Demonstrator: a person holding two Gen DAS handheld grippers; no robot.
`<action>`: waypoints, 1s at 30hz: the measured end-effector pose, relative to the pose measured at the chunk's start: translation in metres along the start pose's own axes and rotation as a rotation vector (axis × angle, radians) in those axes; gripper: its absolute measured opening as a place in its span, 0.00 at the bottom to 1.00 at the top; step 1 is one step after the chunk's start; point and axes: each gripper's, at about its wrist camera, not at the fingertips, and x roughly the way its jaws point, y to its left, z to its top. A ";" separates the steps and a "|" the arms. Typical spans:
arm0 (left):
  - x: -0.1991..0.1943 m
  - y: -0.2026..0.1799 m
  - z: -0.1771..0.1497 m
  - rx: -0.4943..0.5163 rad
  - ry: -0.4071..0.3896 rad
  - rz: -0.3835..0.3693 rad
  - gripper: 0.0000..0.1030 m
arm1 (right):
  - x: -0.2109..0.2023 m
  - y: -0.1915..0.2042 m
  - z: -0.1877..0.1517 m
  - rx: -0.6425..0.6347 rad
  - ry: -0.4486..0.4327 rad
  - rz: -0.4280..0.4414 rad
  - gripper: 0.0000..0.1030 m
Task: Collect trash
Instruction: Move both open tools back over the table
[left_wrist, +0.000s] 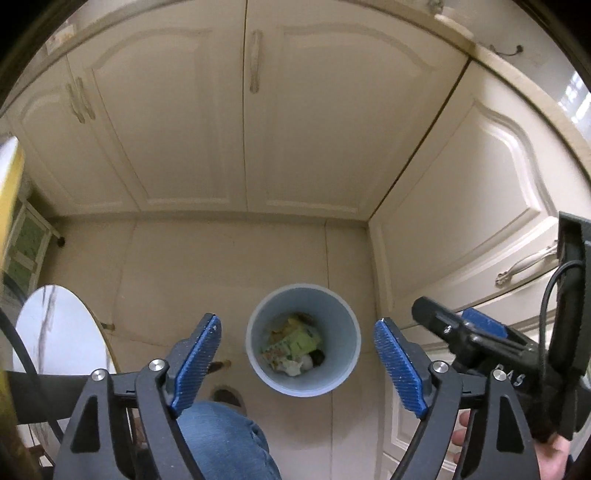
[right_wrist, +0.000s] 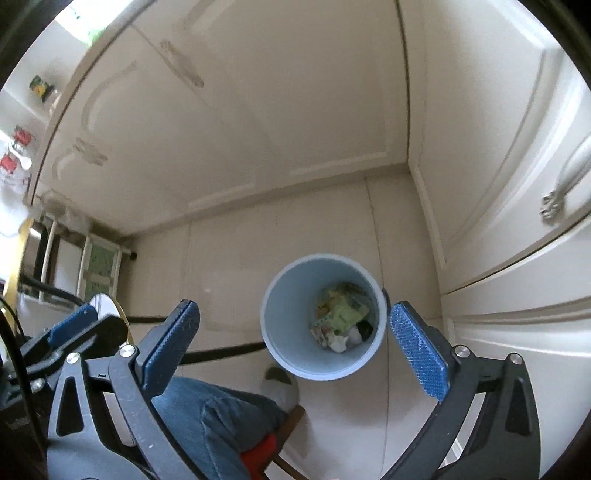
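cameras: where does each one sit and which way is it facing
Left wrist: sits on the left claw, looking steeply down at the bin on the floor; open blue pads, a jeans knee and the right claw show.
Right wrist: sits on the right claw, looking down at the same bin; open pads, jeans leg, left claw show.
Shared: bin with trash, cupboards.

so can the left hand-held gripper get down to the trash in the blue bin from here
Probably yes. The left hand-held gripper hangs open and empty above the blue bin, whose mouth is uncovered, with the trash lying at the bottom. The bin looks deep and narrow, so open jaws might catch its rim.
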 end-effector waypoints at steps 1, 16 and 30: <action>-0.006 -0.002 -0.001 0.005 -0.016 -0.001 0.81 | -0.007 0.001 0.001 0.004 -0.016 0.000 1.00; -0.169 0.023 -0.077 0.072 -0.299 -0.023 0.99 | -0.132 0.061 0.005 -0.081 -0.259 0.042 1.00; -0.329 0.155 -0.182 -0.122 -0.546 0.084 0.99 | -0.213 0.223 -0.028 -0.349 -0.404 0.281 1.00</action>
